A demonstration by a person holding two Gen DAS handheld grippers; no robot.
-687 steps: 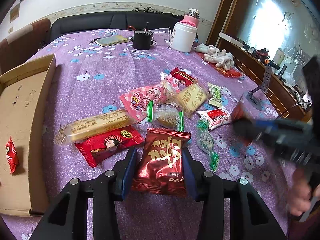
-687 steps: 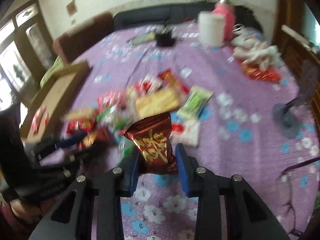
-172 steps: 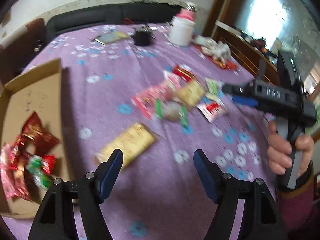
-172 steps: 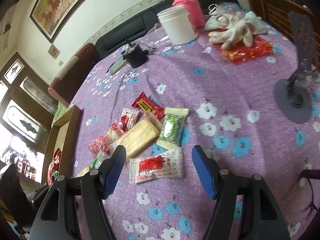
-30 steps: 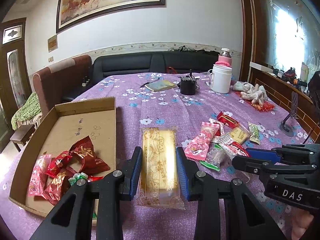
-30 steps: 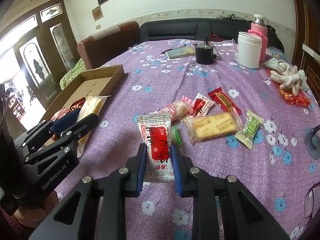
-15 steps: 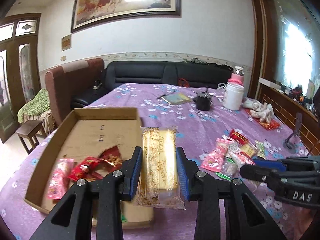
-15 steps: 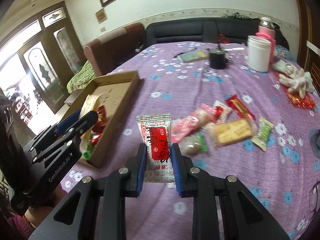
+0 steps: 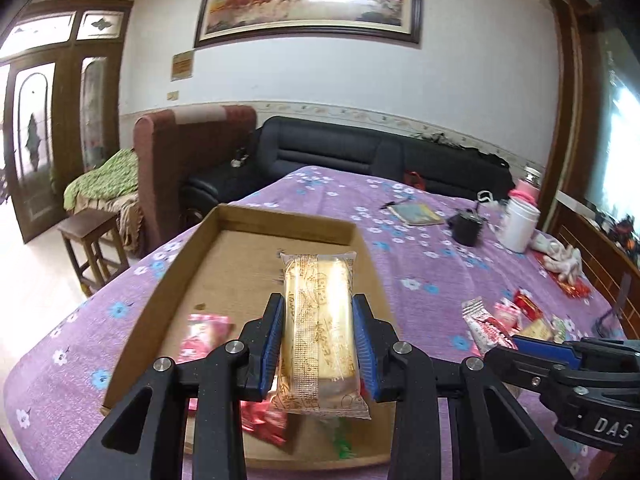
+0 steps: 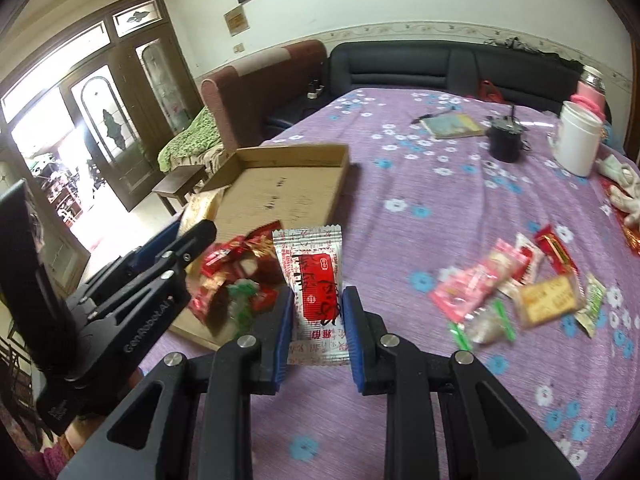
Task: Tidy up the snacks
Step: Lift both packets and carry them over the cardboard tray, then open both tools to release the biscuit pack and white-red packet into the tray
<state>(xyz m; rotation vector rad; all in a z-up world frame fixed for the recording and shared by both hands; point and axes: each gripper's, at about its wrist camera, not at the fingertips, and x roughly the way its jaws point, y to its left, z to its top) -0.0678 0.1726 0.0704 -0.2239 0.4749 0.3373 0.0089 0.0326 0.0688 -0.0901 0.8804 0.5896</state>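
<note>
1. Broadly, the purple floral tablecloth [image 10: 420,184] covers the whole table; its far half, between the cardboard box and the black cup [image 10: 506,142] and white jar [image 10: 578,142], holds only a notebook [image 10: 454,125].
2. Next, the cardboard box [image 9: 256,216] sits at the table's left edge, low-walled and open-topped; its far half shows bare cardboard.
3. Red-wrapped snacks [image 10: 236,268] are piled in the box's near end, partly hidden behind my tools.
4. Loose snacks [image 10: 516,292] lie scattered on the cloth to the right, well apart from the box: pink, red, yellow and green packets.
5. My left gripper [image 9: 319,350] hangs over the box, its blue pads clamped on a golden cake bar [image 9: 318,320] in clear wrap, held lengthwise.
6. My right gripper [image 10: 316,330] sits just beside the box's near right corner, jaws narrow, pinching a white-and-red packet [image 10: 314,284] upright above the cloth.
</note>
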